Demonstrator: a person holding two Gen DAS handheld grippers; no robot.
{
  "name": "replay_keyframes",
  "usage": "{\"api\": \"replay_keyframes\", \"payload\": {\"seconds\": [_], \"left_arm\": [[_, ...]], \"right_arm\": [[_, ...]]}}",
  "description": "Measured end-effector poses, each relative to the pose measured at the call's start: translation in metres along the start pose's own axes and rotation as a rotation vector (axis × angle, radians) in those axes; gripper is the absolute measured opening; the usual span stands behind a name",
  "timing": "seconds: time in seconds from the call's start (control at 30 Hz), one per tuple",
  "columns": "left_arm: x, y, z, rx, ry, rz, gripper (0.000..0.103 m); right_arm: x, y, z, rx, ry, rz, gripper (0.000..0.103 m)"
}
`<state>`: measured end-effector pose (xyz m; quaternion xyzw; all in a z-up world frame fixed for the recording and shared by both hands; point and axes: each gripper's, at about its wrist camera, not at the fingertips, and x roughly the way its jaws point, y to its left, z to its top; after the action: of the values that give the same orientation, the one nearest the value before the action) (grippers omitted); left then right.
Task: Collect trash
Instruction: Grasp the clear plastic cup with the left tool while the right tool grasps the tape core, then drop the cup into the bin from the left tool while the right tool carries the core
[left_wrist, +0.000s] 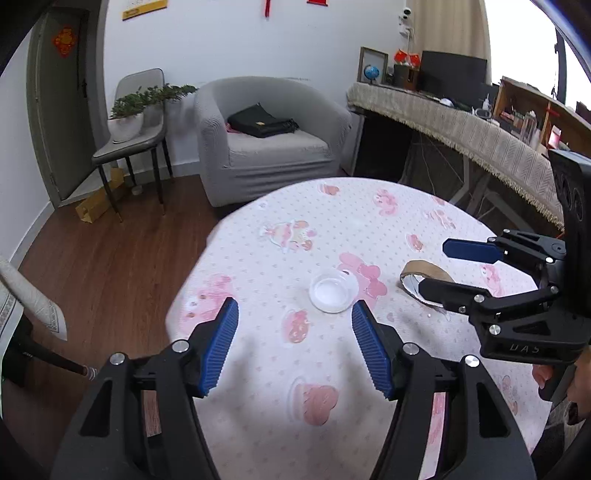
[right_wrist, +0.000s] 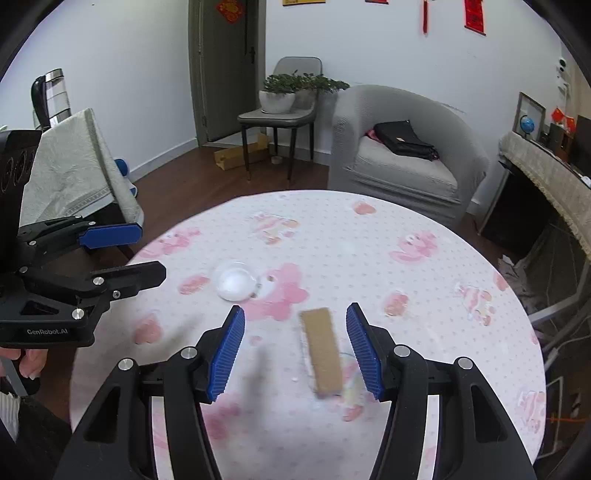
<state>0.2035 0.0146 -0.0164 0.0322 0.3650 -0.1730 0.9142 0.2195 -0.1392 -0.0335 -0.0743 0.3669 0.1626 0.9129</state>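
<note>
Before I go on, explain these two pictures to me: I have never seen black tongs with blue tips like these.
There is no robot here. A person holds one pair of hand-held tongs in each hand, and each pair carries a camera looking along its fingers. One picture is from the left tongs, the other from the right tongs; each also catches the other pair at its edge. Both stand open and hold nothing. On the round table with its pink patterned cloth lie a small clear plastic cup and a flattened cardboard piece, which lies between the right tongs' fingers.

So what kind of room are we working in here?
Most likely a home living room: a grey armchair, a potted plant on a chair, and a round table with a pink cartoon cloth.
</note>
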Motion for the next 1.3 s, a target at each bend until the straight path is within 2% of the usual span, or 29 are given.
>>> {"api": "replay_keyframes", "payload": {"seconds": [0.27,0.43,0.63,0.7,0.73,0.83,0.93,1.0,1.3], "left_arm": [[0.037,-0.013,0.004,0.022,0.08,0.014,0.064],[0.051,-0.02,0.006,0.041,0.102,0.003,0.061],[0.062,-0.026,0.008,0.053,0.118,-0.008,0.061],[0.063,-0.028,0.01,0.059,0.118,-0.01,0.06],[0.065,-0.029,0.011,0.061,0.121,-0.008,0.06],[0.07,-0.03,0.011,0.064,0.142,-0.005,0.049],[0.071,-0.031,0.012,0.065,0.146,-0.007,0.048],[0.072,-0.03,0.012,0.062,0.147,0.0,0.043],[0.064,-0.028,0.007,0.053,0.143,0.008,0.042]], "right_arm": [[0.016,-0.02,-0.009,0.008,0.059,0.02,0.058],[0.024,-0.026,-0.011,0.028,0.089,0.091,0.048],[0.032,-0.022,-0.01,-0.013,0.119,0.091,0.038],[0.034,-0.022,-0.011,-0.022,0.125,0.084,0.029],[0.035,-0.023,-0.011,-0.022,0.126,0.085,0.028],[0.035,-0.026,-0.011,-0.017,0.126,0.089,0.024],[0.035,-0.026,-0.011,-0.022,0.125,0.088,0.019],[0.035,-0.025,-0.011,-0.023,0.125,0.087,0.018],[0.028,-0.03,-0.013,0.009,0.119,0.061,0.017]]}}
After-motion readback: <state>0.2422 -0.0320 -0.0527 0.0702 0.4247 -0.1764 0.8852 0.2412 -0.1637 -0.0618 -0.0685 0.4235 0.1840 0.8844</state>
